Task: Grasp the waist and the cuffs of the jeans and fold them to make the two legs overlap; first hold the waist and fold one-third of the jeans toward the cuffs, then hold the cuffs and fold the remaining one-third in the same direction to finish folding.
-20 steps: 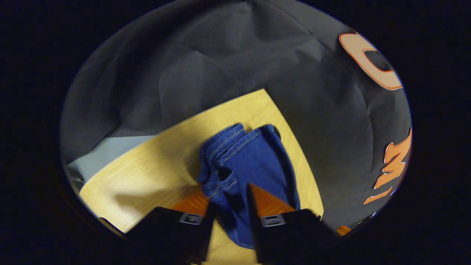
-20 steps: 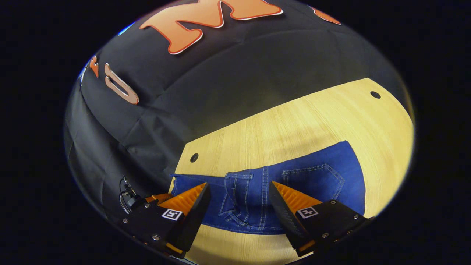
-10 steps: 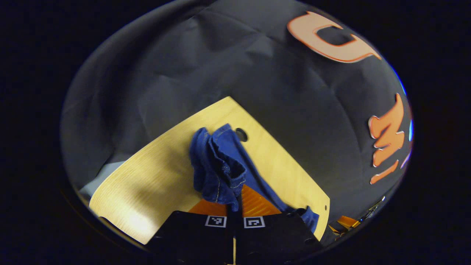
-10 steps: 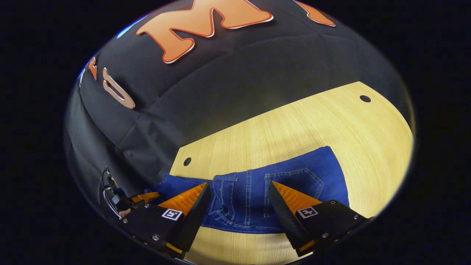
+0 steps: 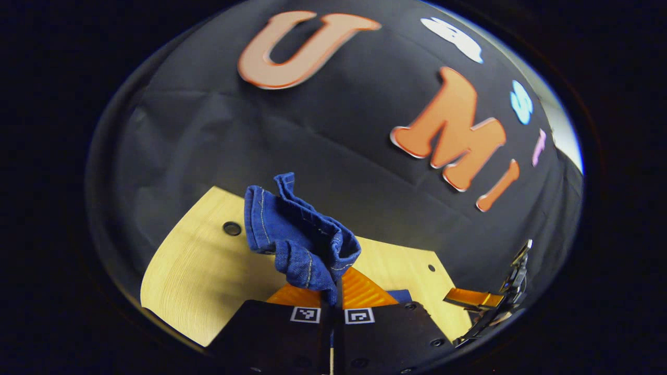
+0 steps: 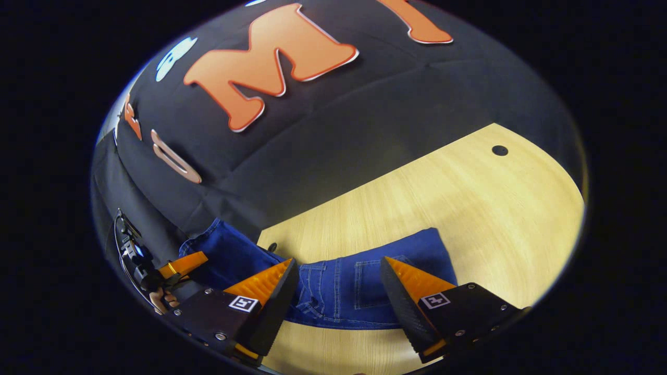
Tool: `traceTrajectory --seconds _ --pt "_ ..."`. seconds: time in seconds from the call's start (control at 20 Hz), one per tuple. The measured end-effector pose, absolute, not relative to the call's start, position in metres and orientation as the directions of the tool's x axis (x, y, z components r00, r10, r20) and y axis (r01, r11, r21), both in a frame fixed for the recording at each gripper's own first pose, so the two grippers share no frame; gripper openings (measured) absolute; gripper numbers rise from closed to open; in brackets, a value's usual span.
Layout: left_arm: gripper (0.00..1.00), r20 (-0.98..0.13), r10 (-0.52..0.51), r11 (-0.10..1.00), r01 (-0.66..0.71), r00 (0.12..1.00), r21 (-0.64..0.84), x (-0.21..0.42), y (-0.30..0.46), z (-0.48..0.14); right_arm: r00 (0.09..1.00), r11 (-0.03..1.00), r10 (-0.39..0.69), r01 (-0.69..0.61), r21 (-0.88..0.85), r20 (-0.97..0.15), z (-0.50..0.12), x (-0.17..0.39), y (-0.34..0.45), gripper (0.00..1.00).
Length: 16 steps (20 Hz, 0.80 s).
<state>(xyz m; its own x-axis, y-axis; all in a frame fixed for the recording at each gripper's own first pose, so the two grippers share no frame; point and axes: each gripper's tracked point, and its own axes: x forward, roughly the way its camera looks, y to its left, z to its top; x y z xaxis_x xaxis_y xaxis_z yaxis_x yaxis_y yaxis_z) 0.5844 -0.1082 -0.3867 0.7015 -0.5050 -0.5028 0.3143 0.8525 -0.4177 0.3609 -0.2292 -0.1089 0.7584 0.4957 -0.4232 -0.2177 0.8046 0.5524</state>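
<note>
Blue jeans [image 6: 365, 281] lie on the light wooden table [image 6: 469, 208], the seat and back pocket facing up. My right gripper [image 6: 338, 263] hovers open just over that waist part, one finger on each side of it, touching nothing that I can tell. In the left gripper view my left gripper [image 5: 333, 291] is shut on the bunched cuff end of the jeans [image 5: 297, 234], which stands lifted off the table [image 5: 198, 281]. The right gripper view also catches the left gripper [image 6: 177, 265] at far left with raised denim beside it.
The booth's black cloth wall rises right behind the table's far edge. Small round holes mark the tabletop [image 6: 499, 150] [image 5: 232, 228]. The other gripper [image 5: 484, 302] shows low right in the left gripper view. Bare wood stretches to the right of the jeans.
My left gripper closed on the cuff end and lifted it off the table, swinging round toward the wall. The right gripper stayed open over the waist, drifting slightly.
</note>
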Motion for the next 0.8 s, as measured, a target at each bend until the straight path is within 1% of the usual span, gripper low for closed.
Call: traceTrajectory --seconds 0.2,0.45,0.55,0.8 --pt "0.03 -0.527 -0.565 0.824 0.465 0.635 -0.324 0.559 -0.198 -0.378 0.799 0.812 0.446 -0.171 0.558 -0.404 -0.099 0.356 -0.294 0.98" --pt "0.03 -0.583 -0.629 0.760 0.565 0.515 -0.321 0.517 -0.318 -0.412 0.833 0.816 0.365 -0.071 0.574 -0.415 -0.110 0.349 -0.377 0.97" --pt "0.03 -0.634 -0.617 0.751 0.589 0.465 -0.299 0.499 -0.357 -0.444 0.839 0.816 0.330 -0.023 0.578 -0.433 -0.121 0.344 -0.407 0.97" --pt "0.03 -0.759 -0.508 0.752 0.639 0.406 -0.161 0.453 -0.406 -0.527 0.826 0.846 0.266 0.047 0.530 -0.497 -0.153 0.333 -0.454 0.97"
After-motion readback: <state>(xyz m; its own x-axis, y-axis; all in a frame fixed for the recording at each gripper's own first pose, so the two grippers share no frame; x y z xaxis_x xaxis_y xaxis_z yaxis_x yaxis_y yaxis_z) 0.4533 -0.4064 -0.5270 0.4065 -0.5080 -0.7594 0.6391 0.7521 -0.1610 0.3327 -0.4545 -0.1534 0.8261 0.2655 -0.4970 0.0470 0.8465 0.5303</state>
